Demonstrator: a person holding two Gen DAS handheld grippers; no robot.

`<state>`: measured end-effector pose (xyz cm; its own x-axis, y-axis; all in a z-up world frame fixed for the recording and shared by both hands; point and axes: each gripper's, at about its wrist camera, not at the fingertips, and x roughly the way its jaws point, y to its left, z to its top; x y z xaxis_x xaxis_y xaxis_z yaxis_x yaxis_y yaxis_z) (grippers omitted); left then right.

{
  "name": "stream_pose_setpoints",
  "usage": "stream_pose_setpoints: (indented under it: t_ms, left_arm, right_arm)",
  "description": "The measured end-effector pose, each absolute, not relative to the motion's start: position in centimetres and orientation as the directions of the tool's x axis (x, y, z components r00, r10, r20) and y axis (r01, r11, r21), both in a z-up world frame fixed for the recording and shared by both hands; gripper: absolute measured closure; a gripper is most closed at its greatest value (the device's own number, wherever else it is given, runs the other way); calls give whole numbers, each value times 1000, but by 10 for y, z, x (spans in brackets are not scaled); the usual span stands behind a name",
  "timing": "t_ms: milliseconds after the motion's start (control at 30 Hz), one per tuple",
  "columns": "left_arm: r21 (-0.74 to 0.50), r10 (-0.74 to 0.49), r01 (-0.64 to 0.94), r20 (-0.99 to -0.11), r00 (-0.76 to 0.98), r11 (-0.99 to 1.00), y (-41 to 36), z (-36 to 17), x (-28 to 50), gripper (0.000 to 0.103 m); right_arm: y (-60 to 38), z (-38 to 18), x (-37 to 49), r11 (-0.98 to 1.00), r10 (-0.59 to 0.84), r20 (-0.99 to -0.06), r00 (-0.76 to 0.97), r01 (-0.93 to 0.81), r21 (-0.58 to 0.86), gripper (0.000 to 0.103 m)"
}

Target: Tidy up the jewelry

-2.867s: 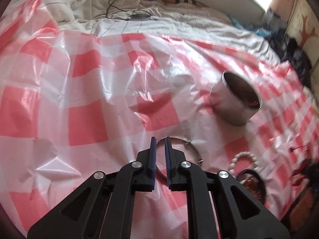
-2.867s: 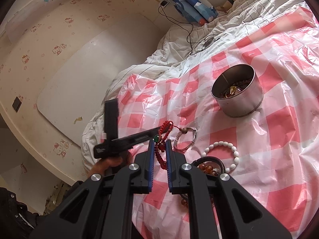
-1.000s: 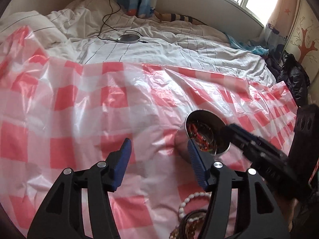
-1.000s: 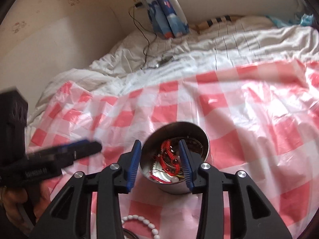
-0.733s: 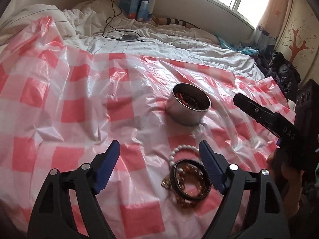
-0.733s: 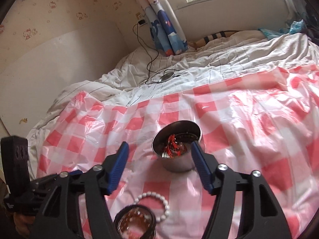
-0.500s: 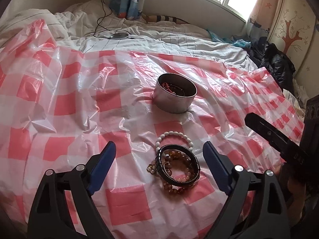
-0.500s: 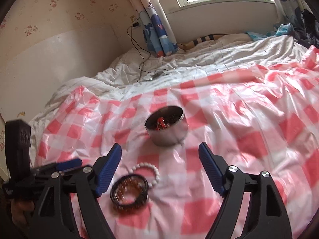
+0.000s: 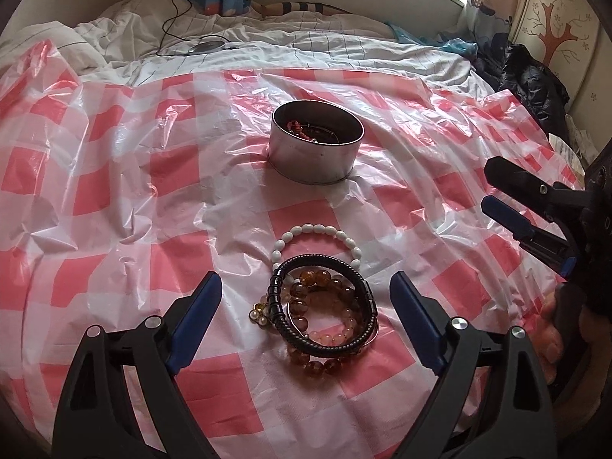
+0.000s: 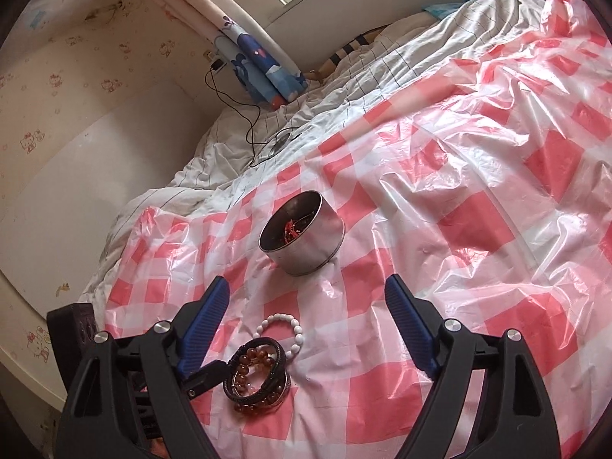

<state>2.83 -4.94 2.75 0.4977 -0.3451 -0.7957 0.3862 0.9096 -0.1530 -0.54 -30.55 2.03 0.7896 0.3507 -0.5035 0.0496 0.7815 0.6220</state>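
Gaping left gripper (no legible writing)

Bedroom things around the red-and-white checked plastic sheet

The checked sheet lies wrinkled over a white quilt with thin dark lines, which shows beyond its far edge. On the quilt, near that edge, rests a small round grey disc with a thin black cable running up to the wall. Behind the quilt hangs a blue patterned curtain. A black puffy jacket lies past the sheet's right corner.
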Motion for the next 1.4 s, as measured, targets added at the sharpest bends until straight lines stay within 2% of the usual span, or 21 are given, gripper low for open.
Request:
stream_pose_setpoints:
  t_ms: [267,1400]
  left_arm:
    - [-147,-332,388,-820,467,910,-59,12,33,17]
    - [-159,-338,387,-825,454,908,-60,8,36,17]
  right_arm:
    - [-308,18,-4,778,354,-509,785,55,626,23]
    - [-308,14,0,784,349,-528,774,68,618,23]
